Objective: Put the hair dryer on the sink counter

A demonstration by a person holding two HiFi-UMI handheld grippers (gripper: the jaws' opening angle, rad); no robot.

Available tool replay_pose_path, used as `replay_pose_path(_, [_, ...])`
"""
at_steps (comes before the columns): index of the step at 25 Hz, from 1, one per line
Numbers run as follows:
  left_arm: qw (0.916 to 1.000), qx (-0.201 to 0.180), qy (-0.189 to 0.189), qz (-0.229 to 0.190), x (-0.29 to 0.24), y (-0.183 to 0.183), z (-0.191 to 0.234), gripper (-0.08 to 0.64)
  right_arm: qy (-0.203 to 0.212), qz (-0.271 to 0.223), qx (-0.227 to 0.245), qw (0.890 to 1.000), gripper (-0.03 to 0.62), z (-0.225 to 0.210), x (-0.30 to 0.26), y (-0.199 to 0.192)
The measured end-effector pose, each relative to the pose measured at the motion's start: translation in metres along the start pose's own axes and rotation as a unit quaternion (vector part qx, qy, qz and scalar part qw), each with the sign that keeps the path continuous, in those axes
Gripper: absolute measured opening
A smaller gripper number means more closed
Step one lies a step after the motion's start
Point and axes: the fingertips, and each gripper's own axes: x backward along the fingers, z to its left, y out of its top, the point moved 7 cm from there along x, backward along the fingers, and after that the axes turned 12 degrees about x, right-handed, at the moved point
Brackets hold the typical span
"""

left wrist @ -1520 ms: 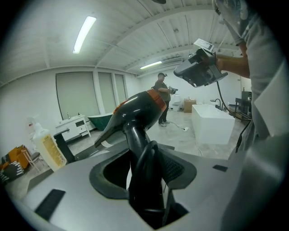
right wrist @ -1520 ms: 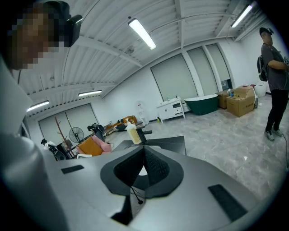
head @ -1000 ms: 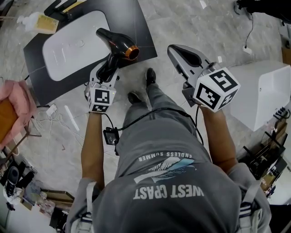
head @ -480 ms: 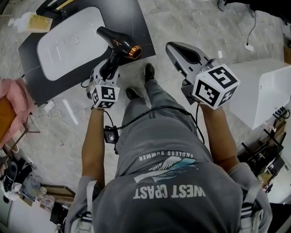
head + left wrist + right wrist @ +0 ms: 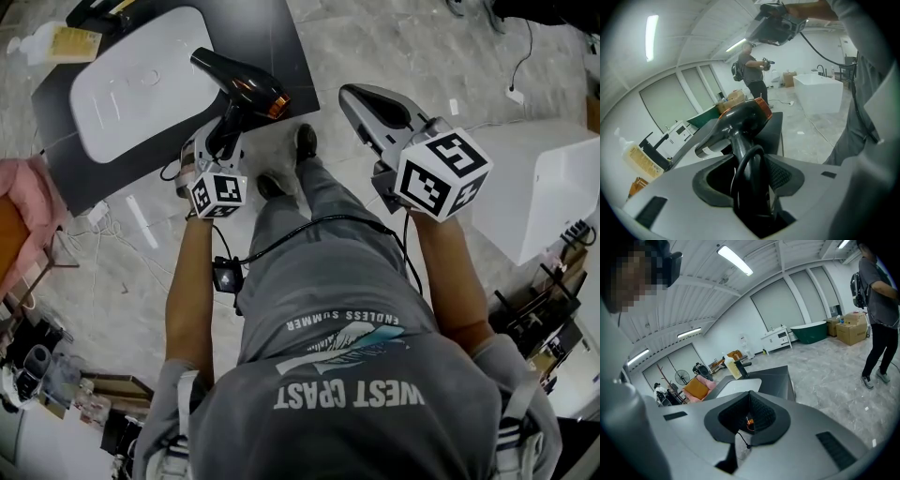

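Lowering and rolling slightly since a second ago, the left gripper [image 5: 222,141] is carrying the hair dryer [image 5: 234,82] closer to the dark sink counter [image 5: 277,47]. At ten o'clock in the head view, the white basin [image 5: 141,84] is sitting in that counter. At eleven o'clock, the dryer is hanging above the counter's right part, not yet resting on it. The left jaws are pinching its handle, with a loop of black cord [image 5: 309,230] caught alongside. It is probably rigid, fairly light and top-heavy. The smooth barrel looks slippery, so the handle is the sensible hold. At one o'clock, the right gripper [image 5: 358,101] is hovering over the floor, jaws pressed together and empty.
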Motion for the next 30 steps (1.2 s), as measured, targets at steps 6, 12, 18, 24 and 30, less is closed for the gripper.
replay_pose_path(6, [1.0, 0.001, -0.002, -0.004, -0.004, -0.002, 0.001, 0.212, 0.004, 0.008, -0.003, 1.0, 0.028, 0.0, -0.006, -0.004])
replay_pose_path(12, [0.9999, -0.002, -0.014, 0.002, -0.009, -0.007, 0.0, 0.23, 0.006, 0.01, -0.003, 1.0, 0.028, 0.002, -0.008, -0.006])
replay_pose_path(18, [0.9998, -0.004, -0.018, 0.005, -0.014, -0.013, 0.001, 0.235, 0.005, 0.014, -0.004, 1.0, 0.028, 0.005, -0.011, -0.01])
replay_pose_path(24, [0.9997, -0.001, -0.026, 0.003, -0.016, -0.014, 0.003, 0.241, 0.007, 0.018, -0.004, 1.0, 0.028, 0.009, -0.014, -0.014])
replay_pose_path(30, [0.9992, 0.002, -0.039, 0.003, -0.016, -0.014, 0.004, 0.247, 0.01, 0.018, -0.003, 1.0, 0.028, 0.015, -0.015, -0.012])
